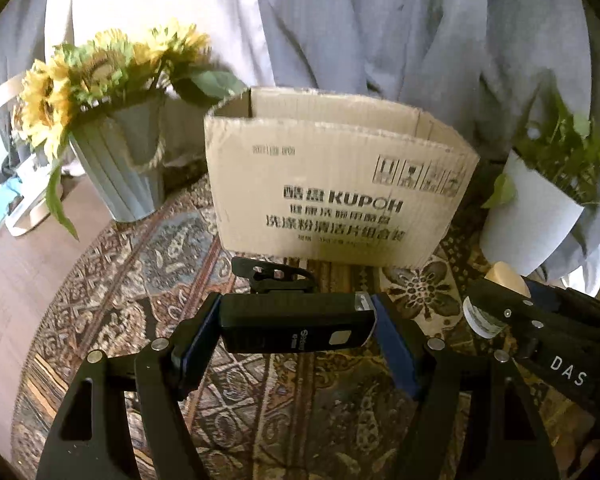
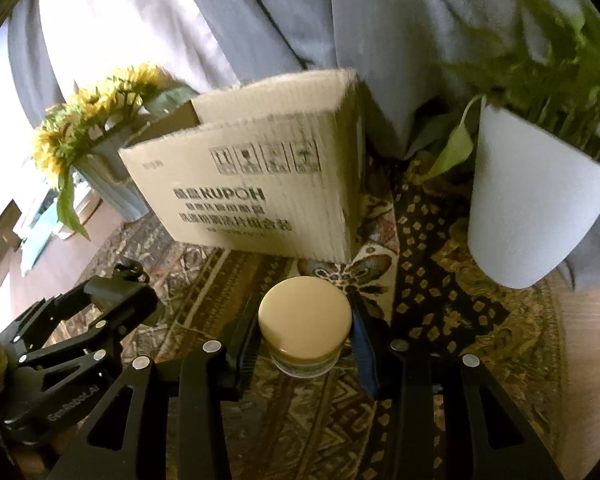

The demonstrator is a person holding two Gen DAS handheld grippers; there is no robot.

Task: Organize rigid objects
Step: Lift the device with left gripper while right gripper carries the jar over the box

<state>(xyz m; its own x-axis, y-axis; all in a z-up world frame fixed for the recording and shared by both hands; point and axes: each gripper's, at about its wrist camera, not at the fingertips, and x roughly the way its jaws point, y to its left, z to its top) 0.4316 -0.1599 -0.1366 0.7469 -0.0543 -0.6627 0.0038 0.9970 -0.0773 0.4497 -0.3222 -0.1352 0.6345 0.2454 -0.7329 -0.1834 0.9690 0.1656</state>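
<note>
My left tongs point(image 1: 296, 328) pinch a black rectangular device point(image 1: 296, 330) crosswise between their blue pads point(image 1: 394, 348), its clear end against the right-hand pad and a small pale button on its upper face. It hangs above the patterned cloth point(image 1: 172, 248), in front of the open cardboard box point(image 1: 332, 192) printed KUPOH. Just behind the device a black clip-like piece point(image 1: 274, 276) shows, though I cannot tell whether it lies on the cloth or belongs to the device. My right tongs point(image 2: 305, 332) are closed on a small jar point(image 2: 305, 326) with a cream lid, gripped at its sides and held upright over the cloth, close before the box's near right corner. In the left view that jar point(image 1: 484, 318) sits just right of my left tongs, in the right tongs point(image 1: 496, 304). A ribbed pot of sunflowers point(image 1: 116, 160) stands left of the box and a white pot with a green plant point(image 2: 532, 208) stands to its right, both on the cloth. Grey curtains point(image 1: 380, 20) hang behind.
</note>
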